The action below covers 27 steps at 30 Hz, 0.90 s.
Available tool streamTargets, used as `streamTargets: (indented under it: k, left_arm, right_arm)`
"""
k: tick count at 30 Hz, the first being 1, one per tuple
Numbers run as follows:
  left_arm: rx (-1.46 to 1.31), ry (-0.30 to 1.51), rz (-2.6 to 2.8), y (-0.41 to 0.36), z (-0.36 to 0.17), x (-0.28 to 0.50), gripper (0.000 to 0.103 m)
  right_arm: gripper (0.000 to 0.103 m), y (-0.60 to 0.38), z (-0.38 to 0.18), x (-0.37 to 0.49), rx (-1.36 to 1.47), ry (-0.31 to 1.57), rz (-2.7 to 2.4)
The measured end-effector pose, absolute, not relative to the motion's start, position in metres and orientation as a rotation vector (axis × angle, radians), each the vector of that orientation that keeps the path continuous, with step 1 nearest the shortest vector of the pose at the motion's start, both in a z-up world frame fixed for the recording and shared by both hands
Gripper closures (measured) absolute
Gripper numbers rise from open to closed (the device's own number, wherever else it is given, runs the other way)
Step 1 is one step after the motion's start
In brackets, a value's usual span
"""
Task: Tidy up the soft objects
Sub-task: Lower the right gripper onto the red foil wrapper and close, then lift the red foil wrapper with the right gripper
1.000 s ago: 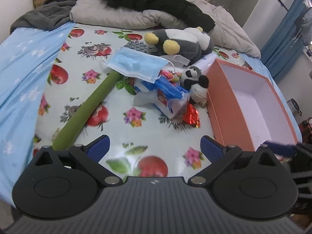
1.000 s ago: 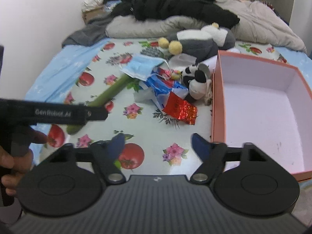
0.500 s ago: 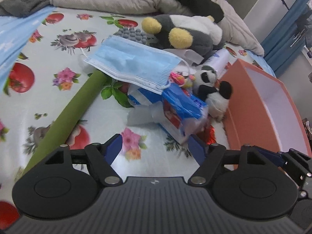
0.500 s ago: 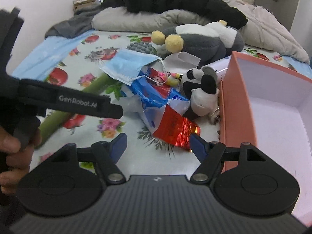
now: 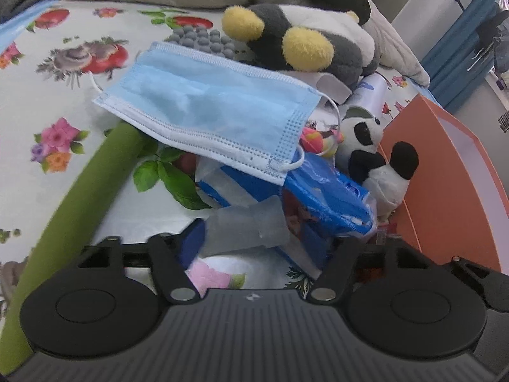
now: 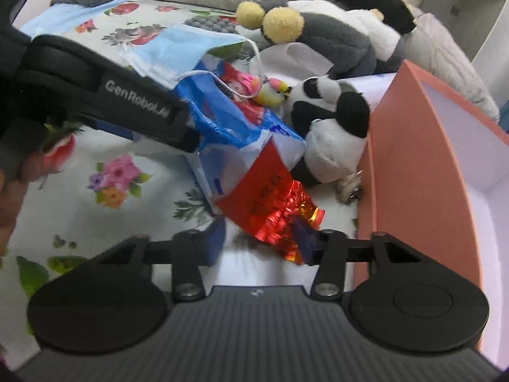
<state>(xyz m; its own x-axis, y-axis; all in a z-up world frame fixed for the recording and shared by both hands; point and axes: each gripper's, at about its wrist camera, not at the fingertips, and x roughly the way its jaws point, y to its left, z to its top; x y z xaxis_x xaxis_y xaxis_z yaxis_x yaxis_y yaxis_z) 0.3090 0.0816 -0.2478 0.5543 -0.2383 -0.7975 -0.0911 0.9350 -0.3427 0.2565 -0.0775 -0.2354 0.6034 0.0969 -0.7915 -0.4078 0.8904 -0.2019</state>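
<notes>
Both grippers pitch steeply down beside the orange box [image 6: 410, 146]. Left gripper [image 5: 254, 238], jaws just closing, half open around the blue plastic bag [image 5: 324, 203] (pads not clearly pressing). Right gripper [image 6: 261, 242], closing, straddles the red foil packet [image 6: 273, 203], its right pad touching foil. Panda plush [image 6: 331, 133] leans against the box's outer wall; bare cloth lies left of the packet.

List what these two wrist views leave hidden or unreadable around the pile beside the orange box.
- Orange box floor: left wrist view, hidden by its near wall.
- Green foam tube far end: left wrist view, under the blue face mask.
- Blue plastic bag left part: right wrist view, behind the left gripper.
- Print on red foil packet: right wrist view, blurred.
- Small metal thing by the panda plush: too small.
</notes>
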Motion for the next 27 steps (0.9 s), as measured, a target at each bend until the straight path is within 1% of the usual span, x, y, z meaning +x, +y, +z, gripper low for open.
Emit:
streamTargets:
  k: [1,2,3,4,5,7,9,10,13,15,22,27]
  left_arm:
    - [-0.358,0.988,-0.081,0.081,-0.249,0.31,0.044]
    - [-0.353,0.989,-0.085,0.081,-0.25,0.311,0.046]
    - [-0.345,0.988,-0.088,0.08,-0.25,0.311,0.049]
    - [-0.332,0.984,-0.087,0.079,-0.249,0.31,0.055]
    - [-0.323,0.982,-0.093,0.078,-0.248,0.31,0.058]
    - [-0.313,0.978,-0.094,0.076,-0.245,0.308,0.074]
    - [-0.309,0.978,-0.107,0.073,-0.243,0.305,0.081]
    - [-0.307,0.98,-0.105,0.071,-0.242,0.304,0.084]
    - [-0.295,0.973,-0.097,0.068,-0.237,0.297,0.09]
    - [-0.302,0.968,-0.097,0.067,-0.232,0.291,0.091]
    - [-0.325,0.965,-0.089,0.067,-0.215,0.249,0.092]
    - [-0.345,0.977,-0.074,0.069,-0.209,0.209,0.092]
  right_arm:
    - [0.067,-0.079,-0.235,0.257,-0.384,0.877,0.295]
    - [0.071,-0.08,-0.235,0.257,-0.378,0.878,0.296]
    - [0.078,-0.081,-0.234,0.258,-0.373,0.879,0.296]
    - [0.082,-0.083,-0.233,0.257,-0.371,0.876,0.292]
    - [0.088,-0.083,-0.232,0.256,-0.372,0.874,0.289]
    - [0.089,-0.085,-0.23,0.254,-0.368,0.871,0.292]
    - [0.097,-0.085,-0.229,0.252,-0.371,0.865,0.299]
    - [0.099,-0.085,-0.228,0.25,-0.373,0.863,0.302]
    - [0.1,-0.086,-0.221,0.242,-0.373,0.852,0.309]
    - [0.1,-0.088,-0.217,0.237,-0.379,0.846,0.311]
    - [0.1,-0.094,-0.202,0.212,-0.376,0.83,0.322]
    - [0.095,-0.104,-0.191,0.209,-0.248,0.841,0.328]
